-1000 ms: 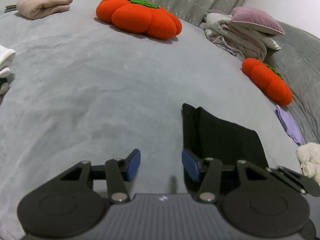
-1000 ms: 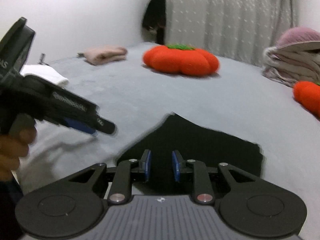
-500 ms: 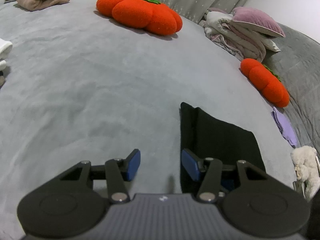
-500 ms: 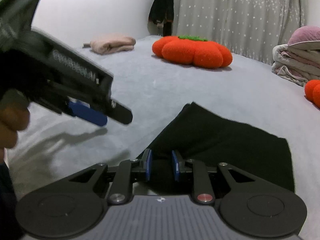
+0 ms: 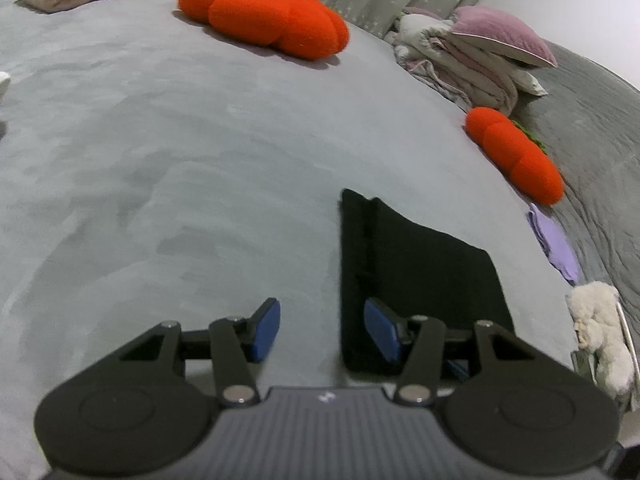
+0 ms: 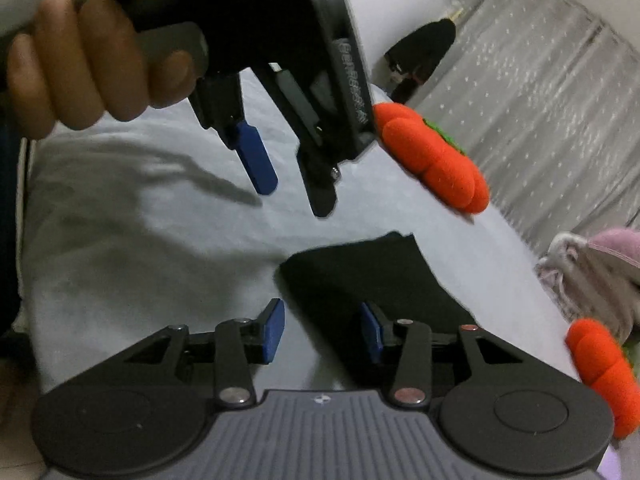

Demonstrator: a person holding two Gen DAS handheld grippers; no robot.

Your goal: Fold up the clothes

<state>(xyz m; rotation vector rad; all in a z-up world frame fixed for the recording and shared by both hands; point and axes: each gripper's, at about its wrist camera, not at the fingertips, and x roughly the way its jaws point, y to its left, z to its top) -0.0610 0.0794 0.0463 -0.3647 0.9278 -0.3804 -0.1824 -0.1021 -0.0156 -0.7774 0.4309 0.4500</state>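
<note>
The black folded garment (image 5: 416, 268) lies flat on the grey bed cover (image 5: 180, 160), near the front edge, with 1 narrow folded strip along its left side. Its near end is hidden behind the left gripper (image 5: 322, 330) in the left wrist view, so I cannot tell how far it reaches. The left gripper is spread, with nothing between its blue pads; the right pad stands over the cloth, but contact is not clear.

The right gripper (image 6: 322, 334) has just been opening its jaws, and they stand apart now with no cloth pinched; the garment's corner (image 6: 360, 276) is just beyond the right pad. This view is tilted and a little blurred. Above it a hand (image 6: 80, 64) holds the left gripper, which hangs over the cover and covers much of the background.

2 orange pumpkin cushions (image 5: 264, 12) (image 5: 516, 156) lie further back. At the right edge a white fluffy thing (image 5: 600, 332) is cut off and hard to identify.
</note>
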